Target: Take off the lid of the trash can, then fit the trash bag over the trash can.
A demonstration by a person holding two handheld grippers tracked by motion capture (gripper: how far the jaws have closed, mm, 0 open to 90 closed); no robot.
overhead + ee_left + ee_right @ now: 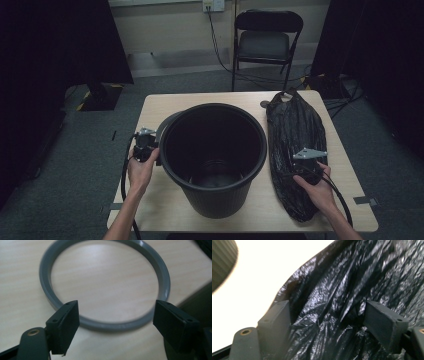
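Black against pale wood, from where I steer.

I see a black bucket [212, 157] with fine ribbing on its wall, a glossy, crinkled black plastic bag [295, 145], and a plain grey ring [105, 285], all on a light beige wood-grain table [160, 200]; the jaws are matt black, and the floor is dark grey.

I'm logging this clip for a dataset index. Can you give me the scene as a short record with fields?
surface: wooden table
centre: black bin, upright, open top
left of bin: grey ring, flat on the table
right of bin: black bag, lying crumpled along the table
left claw: jaws open, just above the ring's near edge, not gripping it
right claw: jaws open, over the bag's folds, which bulge between them
behind the table: folding chair
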